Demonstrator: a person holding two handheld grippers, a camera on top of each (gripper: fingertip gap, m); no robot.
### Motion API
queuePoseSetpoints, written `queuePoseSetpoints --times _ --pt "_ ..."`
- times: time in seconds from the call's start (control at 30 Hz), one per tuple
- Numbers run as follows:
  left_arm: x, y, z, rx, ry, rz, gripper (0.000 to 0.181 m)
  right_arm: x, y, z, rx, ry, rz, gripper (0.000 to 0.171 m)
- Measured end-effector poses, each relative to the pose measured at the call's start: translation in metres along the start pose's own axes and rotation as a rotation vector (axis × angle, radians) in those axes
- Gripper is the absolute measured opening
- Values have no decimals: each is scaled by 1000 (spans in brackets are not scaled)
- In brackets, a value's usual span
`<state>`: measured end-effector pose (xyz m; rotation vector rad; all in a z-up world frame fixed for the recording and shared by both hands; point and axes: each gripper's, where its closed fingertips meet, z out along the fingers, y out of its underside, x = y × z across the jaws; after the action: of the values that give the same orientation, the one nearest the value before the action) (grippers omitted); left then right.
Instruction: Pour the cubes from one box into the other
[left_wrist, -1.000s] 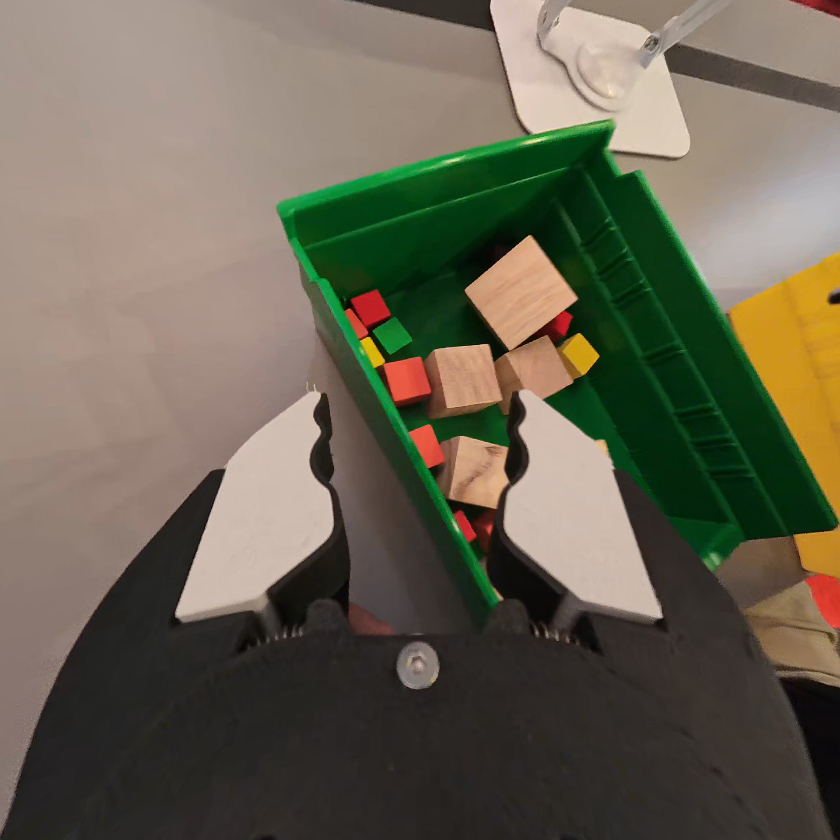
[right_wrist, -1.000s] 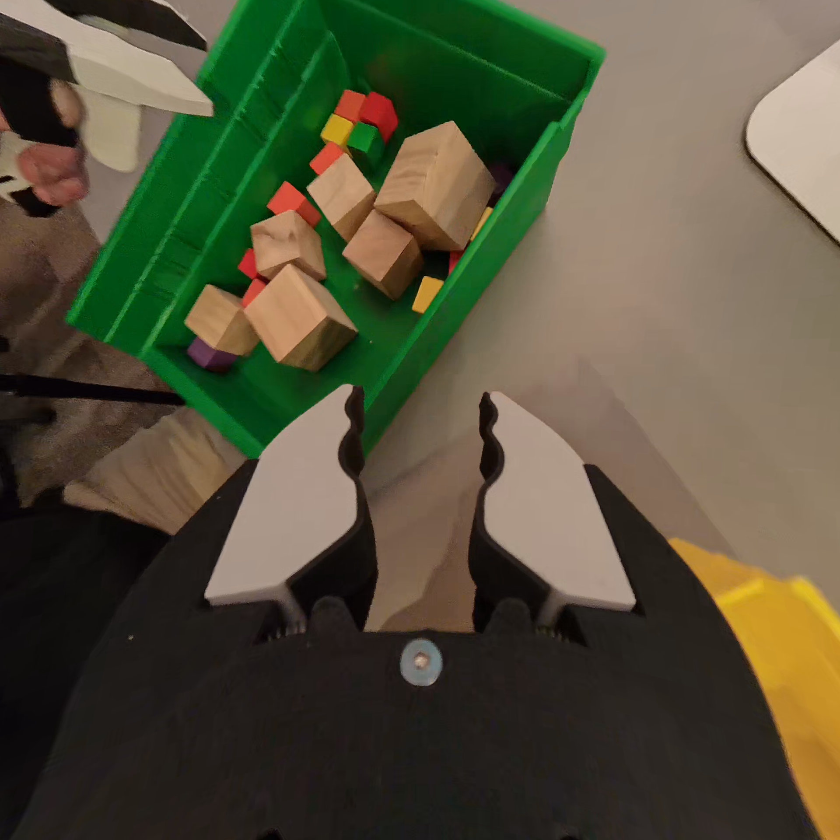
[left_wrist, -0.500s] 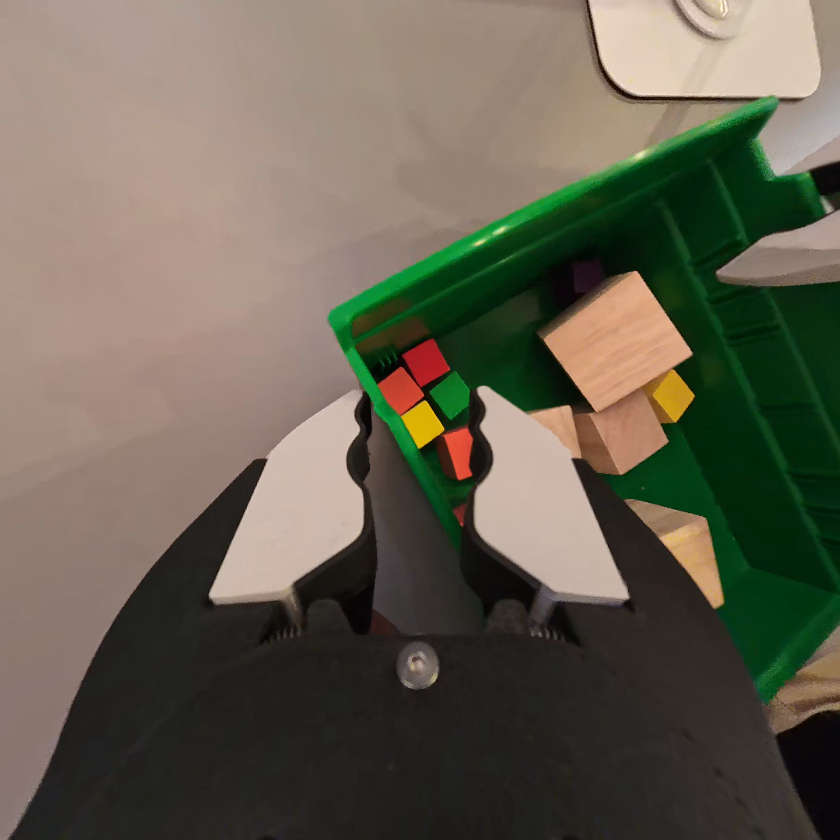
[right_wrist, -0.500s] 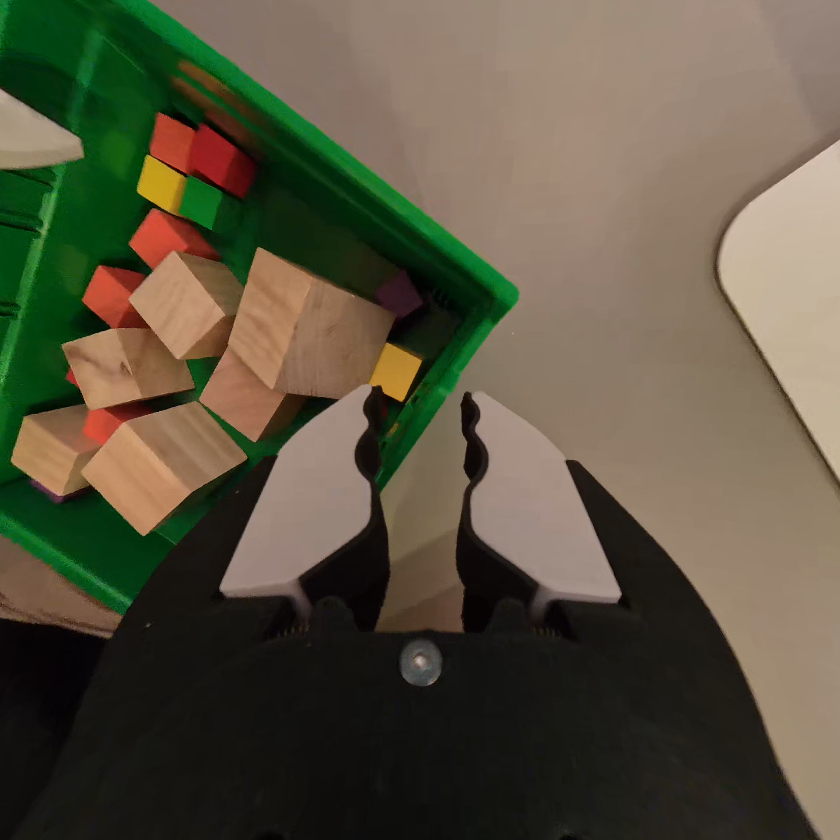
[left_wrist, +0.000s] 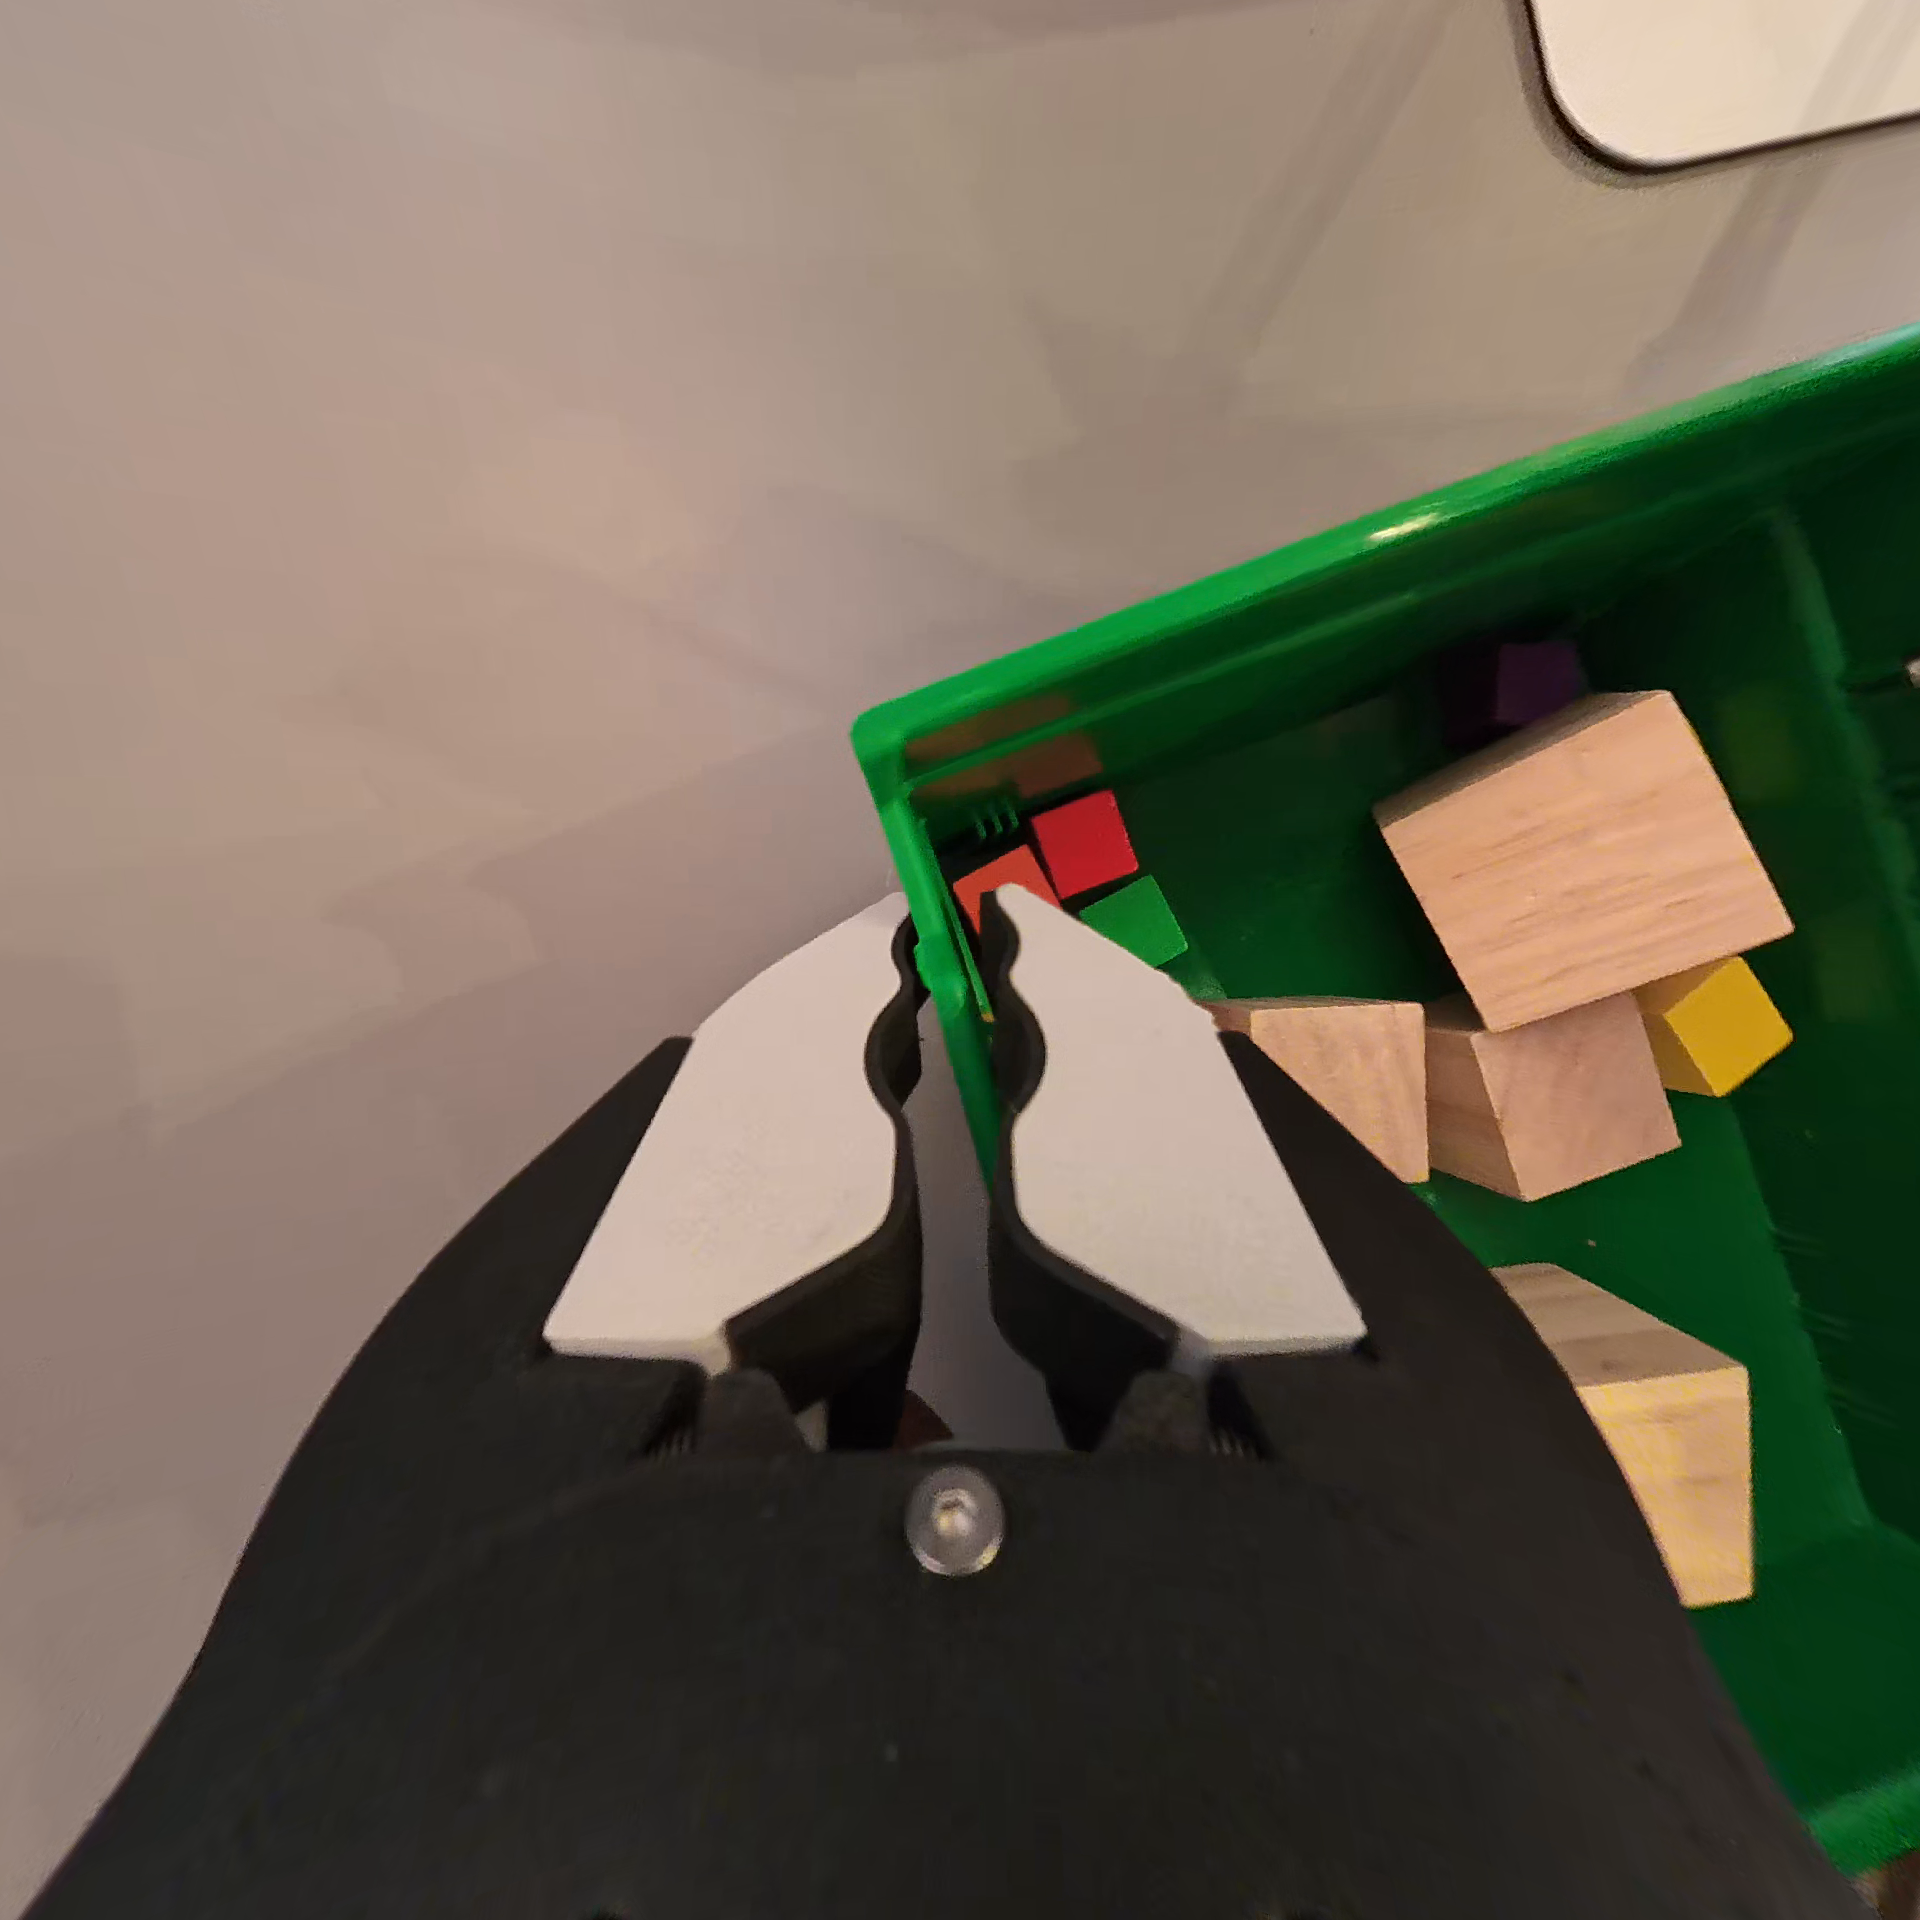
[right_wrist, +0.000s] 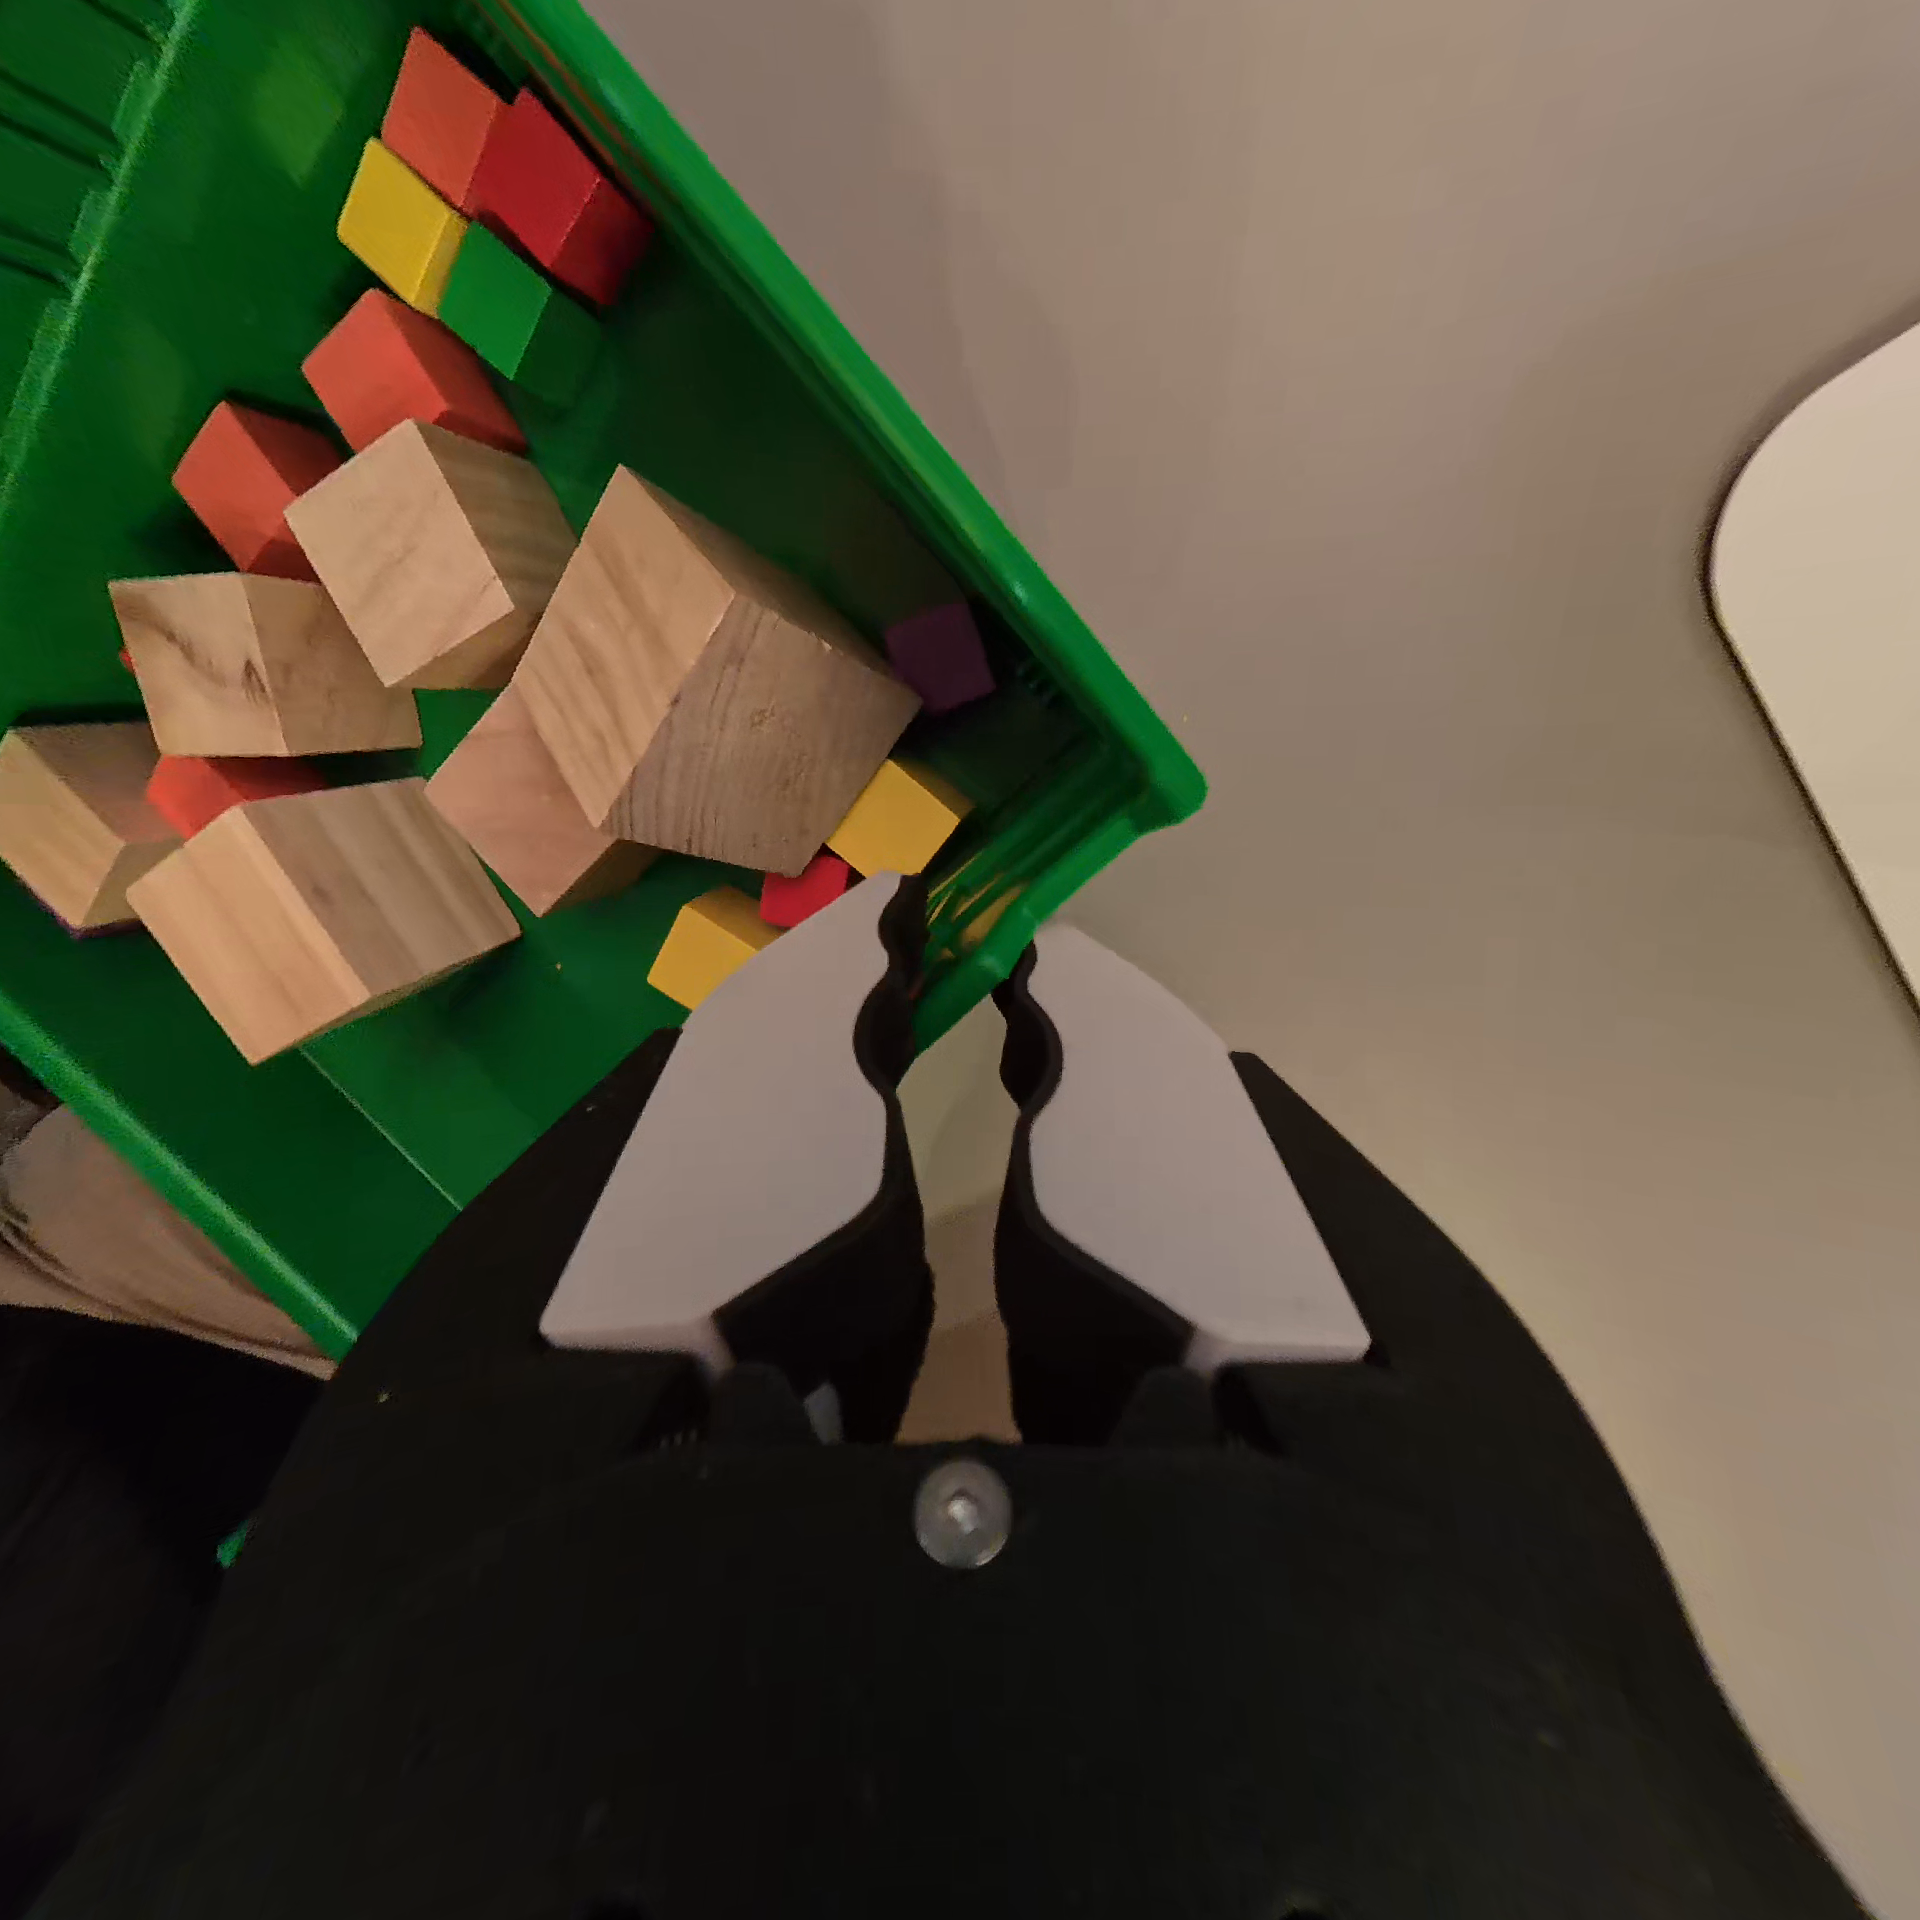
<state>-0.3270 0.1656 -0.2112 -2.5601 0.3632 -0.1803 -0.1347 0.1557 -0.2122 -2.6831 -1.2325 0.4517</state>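
A green box holds several plain wooden cubes and small red, yellow, green and purple cubes. My left gripper is shut on the box's left wall near its far corner, one finger inside and one outside. In the right wrist view the same green box shows with its wooden cubes and small coloured cubes. My right gripper is shut on the box's right wall near its far corner. The other box is out of view.
The grey table stretches to the left and beyond the box. A white flat base plate lies at the far right; its edge also shows in the right wrist view.
Both grippers have moved forward along the box's side walls toward its far corners and closed on them. The yellow box has left both views.
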Motion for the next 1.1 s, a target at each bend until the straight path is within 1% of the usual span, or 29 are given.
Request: queuePoseSetpoints --times 0.13,0.37,0.6,0.83,1.1 --pt "8 -17 0 -1 8 40 5 2 7 -16 39 -48 41 7" --pt "36 -61 -5 30 19 129 4 22 20 -47 109 -73 106 7" --pt "74 -100 -6 84 47 184 5 49 38 -81 186 -29 144 8" --pt "109 -127 -6 140 60 231 5 70 58 -106 240 -14 183 8" --pt "139 -158 -7 141 69 278 4 89 73 -129 275 -43 236 8"
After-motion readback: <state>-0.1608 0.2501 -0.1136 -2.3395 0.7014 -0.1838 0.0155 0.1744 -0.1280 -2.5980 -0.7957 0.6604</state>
